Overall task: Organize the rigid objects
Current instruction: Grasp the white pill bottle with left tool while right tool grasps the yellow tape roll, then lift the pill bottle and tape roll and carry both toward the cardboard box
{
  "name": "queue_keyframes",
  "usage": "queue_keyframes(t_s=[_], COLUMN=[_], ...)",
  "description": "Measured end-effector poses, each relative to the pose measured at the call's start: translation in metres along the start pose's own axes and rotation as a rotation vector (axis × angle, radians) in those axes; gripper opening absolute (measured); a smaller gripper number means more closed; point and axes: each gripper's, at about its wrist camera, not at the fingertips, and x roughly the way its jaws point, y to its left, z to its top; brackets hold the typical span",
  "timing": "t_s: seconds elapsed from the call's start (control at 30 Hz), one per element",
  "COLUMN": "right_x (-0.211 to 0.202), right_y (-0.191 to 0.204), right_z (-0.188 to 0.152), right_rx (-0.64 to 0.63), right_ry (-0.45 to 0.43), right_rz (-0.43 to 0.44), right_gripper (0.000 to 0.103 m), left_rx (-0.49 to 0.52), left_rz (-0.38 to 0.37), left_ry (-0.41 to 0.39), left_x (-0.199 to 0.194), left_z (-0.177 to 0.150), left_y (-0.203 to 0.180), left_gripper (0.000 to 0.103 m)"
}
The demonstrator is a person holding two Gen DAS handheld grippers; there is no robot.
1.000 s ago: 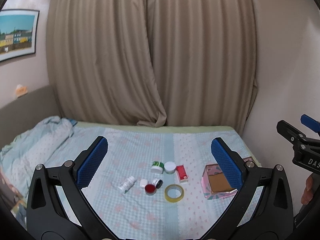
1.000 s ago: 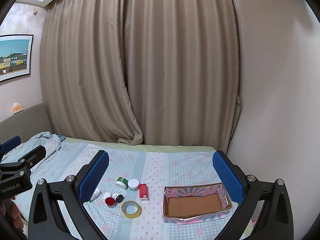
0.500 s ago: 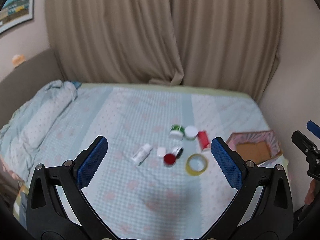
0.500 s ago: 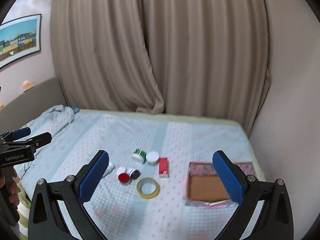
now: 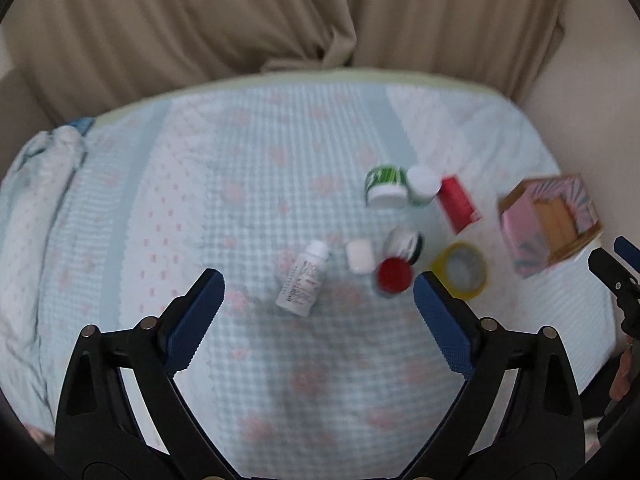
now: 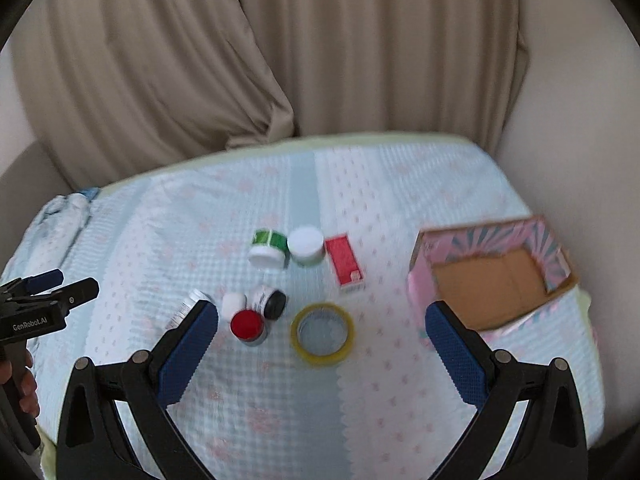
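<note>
Small items lie on the bed: a white bottle on its side [image 5: 302, 280], a small white cap [image 5: 360, 256], a red-lidded jar [image 6: 247, 326], a black-lidded jar [image 6: 270, 302], a green jar [image 6: 267, 248], a white-lidded jar [image 6: 306, 245], a red box [image 6: 344, 264] and a yellow tape roll [image 6: 322, 334]. An open pink cardboard box [image 6: 492, 280] sits at the right. My left gripper [image 5: 318, 314] is open and empty above the bottle. My right gripper [image 6: 320, 348] is open and empty above the tape roll.
The bed has a light blue patterned cover [image 6: 280, 400]. A crumpled blanket [image 5: 36, 184] lies at its left end. Beige curtains [image 6: 280, 60] hang behind the bed, and a wall stands close on the right.
Both grippers have tilted down and moved closer to the bed. The objects now fill more of each view. Both grippers stay open.
</note>
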Motion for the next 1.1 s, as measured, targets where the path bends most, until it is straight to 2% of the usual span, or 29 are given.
queue_keyframes(t_s=[0.33, 0.5, 0.67, 0.8, 0.97, 1.03, 1.1], right_x=[0.137, 0.194, 0.224, 0.245, 0.263, 0.269, 0.274], right_y=[0.022, 0.016, 0.013, 0.01, 0.002, -0.003, -0.006], right_z=[-0.04, -0.059, -0.069, -0.067, -0.061, -0.059, -0.058], right_rx=[0.079, 0.12, 0.139, 0.134, 0.153, 0.159, 0.168], right_ry=[0.208, 0.317, 0.388, 0.422, 0.45, 0.47, 0.48], right_rz=[-0.073, -0.11, -0.131, -0.174, -0.2, -0.206, -0.186], right_gripper=[0.103, 0.103, 0.103, 0.103, 0.103, 0.103, 0.096], left_rx=[0.1, 0.138, 0.157, 0.177, 0.197, 0.206, 0.205], left_rz=[-0.017, -0.036, -0.046, -0.052, -0.048, -0.043, -0.049], left_ry=[0.225, 0.315, 0.375, 0.412, 0.446, 0.451, 0.452], left_x=[0.148, 0.197, 0.232, 0.252, 0.27, 0.274, 0.277], left_z=[-0.008, -0.015, -0.018, -0.02, -0.022, -0.021, -0.02], left_y=[0.008, 0.004, 0.002, -0.002, -0.007, -0.008, -0.008], left_gripper=[0.095, 0.095, 0.094, 0.08, 0.049, 0.049, 0.049])
